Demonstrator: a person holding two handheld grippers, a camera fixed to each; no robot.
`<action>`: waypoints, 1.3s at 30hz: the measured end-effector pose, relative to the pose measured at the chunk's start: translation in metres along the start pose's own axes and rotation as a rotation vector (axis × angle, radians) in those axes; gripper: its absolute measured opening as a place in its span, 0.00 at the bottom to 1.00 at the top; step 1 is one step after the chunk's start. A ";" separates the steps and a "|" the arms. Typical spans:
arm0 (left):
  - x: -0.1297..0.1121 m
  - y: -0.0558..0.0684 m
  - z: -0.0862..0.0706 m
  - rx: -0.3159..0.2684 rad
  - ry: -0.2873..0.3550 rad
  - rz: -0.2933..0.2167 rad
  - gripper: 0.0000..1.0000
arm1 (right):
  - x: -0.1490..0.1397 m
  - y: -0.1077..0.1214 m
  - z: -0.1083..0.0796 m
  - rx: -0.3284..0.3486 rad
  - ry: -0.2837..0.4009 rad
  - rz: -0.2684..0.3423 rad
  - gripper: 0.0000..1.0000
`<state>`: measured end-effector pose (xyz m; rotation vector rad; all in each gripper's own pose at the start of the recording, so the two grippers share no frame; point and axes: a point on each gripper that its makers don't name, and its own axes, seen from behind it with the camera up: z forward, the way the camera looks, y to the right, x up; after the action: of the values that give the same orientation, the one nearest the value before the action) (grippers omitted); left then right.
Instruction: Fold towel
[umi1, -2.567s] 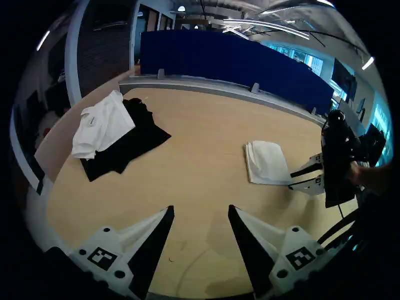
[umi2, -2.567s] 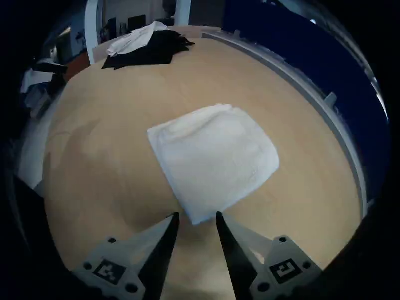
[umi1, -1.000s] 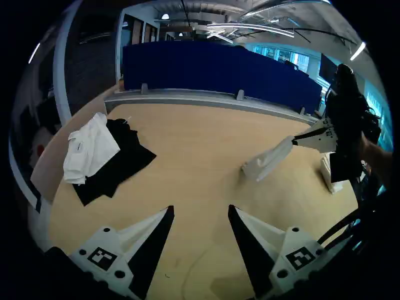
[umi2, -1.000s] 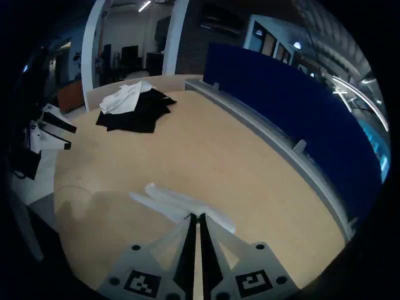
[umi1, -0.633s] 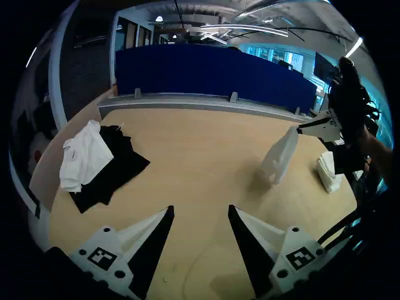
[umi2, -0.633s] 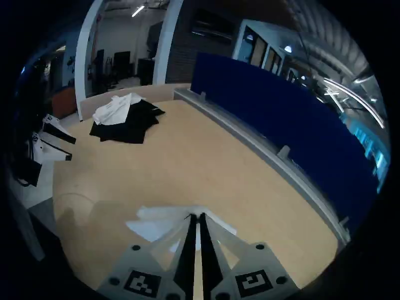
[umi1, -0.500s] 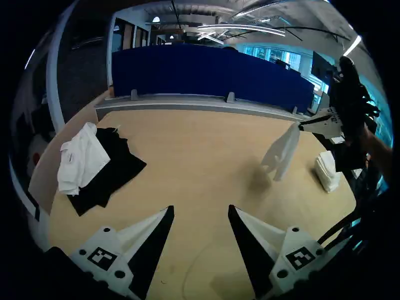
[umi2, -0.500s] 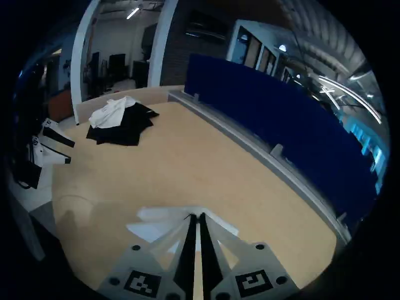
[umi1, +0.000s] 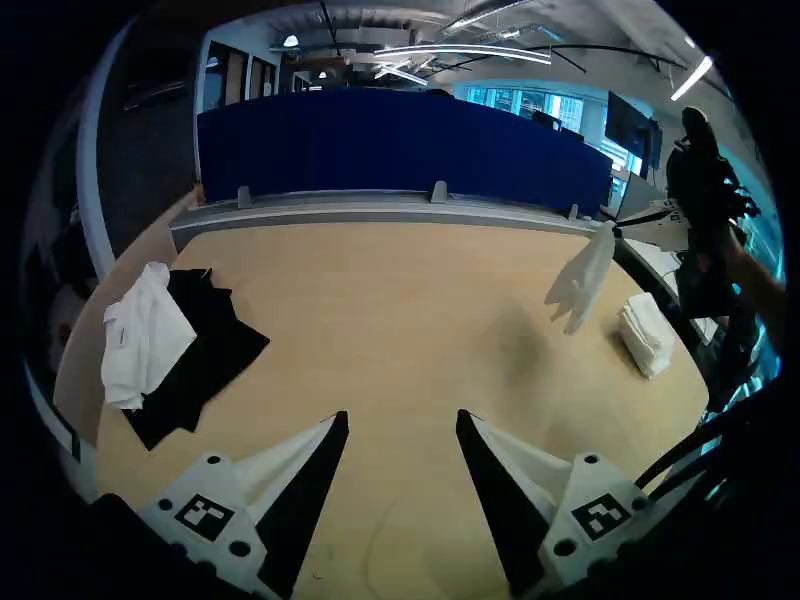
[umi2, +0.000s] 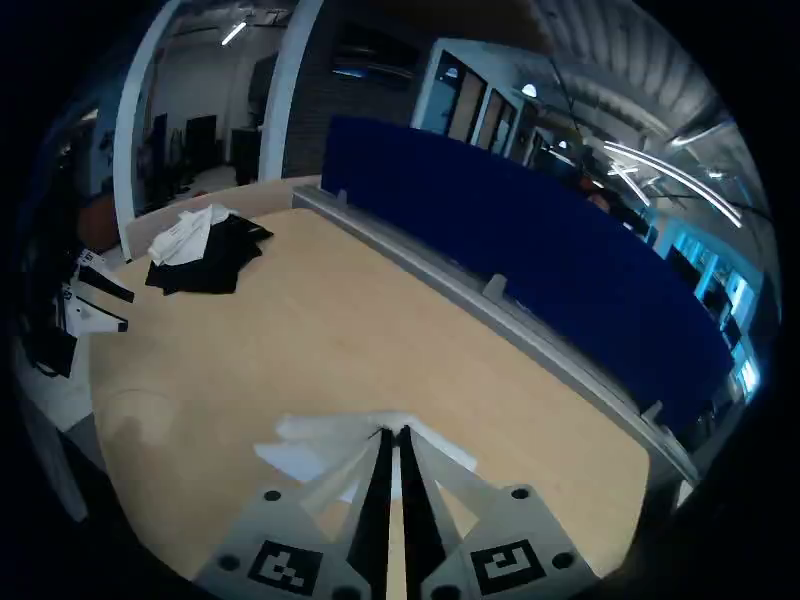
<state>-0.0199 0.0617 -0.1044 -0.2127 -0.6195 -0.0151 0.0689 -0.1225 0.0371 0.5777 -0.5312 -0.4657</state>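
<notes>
Held the left gripper (umi1: 400, 415) spread wide above the near edge of the table (umi1: 400, 300), with square black-and-white markers on both fingers. Pinched the towel (umi1: 582, 280) in the pressed-together right gripper (umi2: 392, 432), hanging clear above the table's right edge, near a folded white stack (umi1: 645, 335). Noted at the left edge a white garment (umi1: 140, 335) on a black garment (umi1: 205, 350), label too small to read. Saw along the far edge a blue partition (umi1: 400, 140).

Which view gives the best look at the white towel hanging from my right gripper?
The left gripper view: the white towel hangs in full from the right gripper, above the table. In the right gripper view its pinched part is bunched around that gripper's shut fingertips, and the fingers hide most of it.
</notes>
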 end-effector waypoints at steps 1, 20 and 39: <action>0.001 0.001 0.001 -0.003 -0.001 0.004 0.79 | -0.003 0.006 -0.003 -0.009 -0.003 0.001 0.05; 0.003 0.023 0.016 -0.031 -0.017 0.034 0.79 | -0.043 0.099 -0.046 -0.128 -0.050 0.027 0.05; 0.008 0.041 0.024 -0.036 -0.029 0.055 0.79 | -0.081 0.166 -0.069 -0.198 -0.098 0.048 0.05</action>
<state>-0.0238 0.1071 -0.0890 -0.2653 -0.6424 0.0299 0.0903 0.0713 0.0631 0.3532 -0.5836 -0.4958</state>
